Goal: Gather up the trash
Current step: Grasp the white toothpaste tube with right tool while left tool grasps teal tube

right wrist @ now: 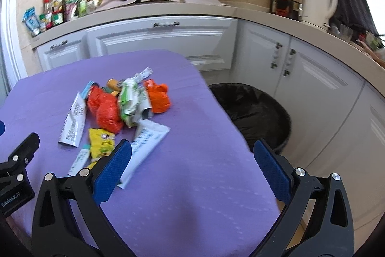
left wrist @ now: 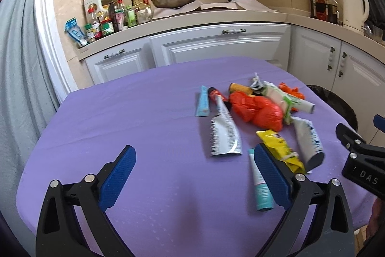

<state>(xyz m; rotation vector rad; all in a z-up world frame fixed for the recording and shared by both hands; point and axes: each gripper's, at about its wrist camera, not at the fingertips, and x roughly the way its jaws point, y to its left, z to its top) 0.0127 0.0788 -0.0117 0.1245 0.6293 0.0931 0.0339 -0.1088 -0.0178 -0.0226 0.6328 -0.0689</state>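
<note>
Above a purple table (left wrist: 120,112) strewn with wrappers (left wrist: 255,110), left gripper (left wrist: 196,170) and right gripper (right wrist: 192,165) spread wide, empty; light wrappers likely to slide off, missing the bin (right wrist: 255,110).

Trash (right wrist: 115,110) on table (right wrist: 192,184), bin (right wrist: 255,112) beside.

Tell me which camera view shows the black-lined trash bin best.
The right wrist view. There the trash bin shows its whole open mouth and black liner, on the floor between the purple table and white cabinets. In the left wrist view only a dark sliver shows past the table's far right edge.
</note>
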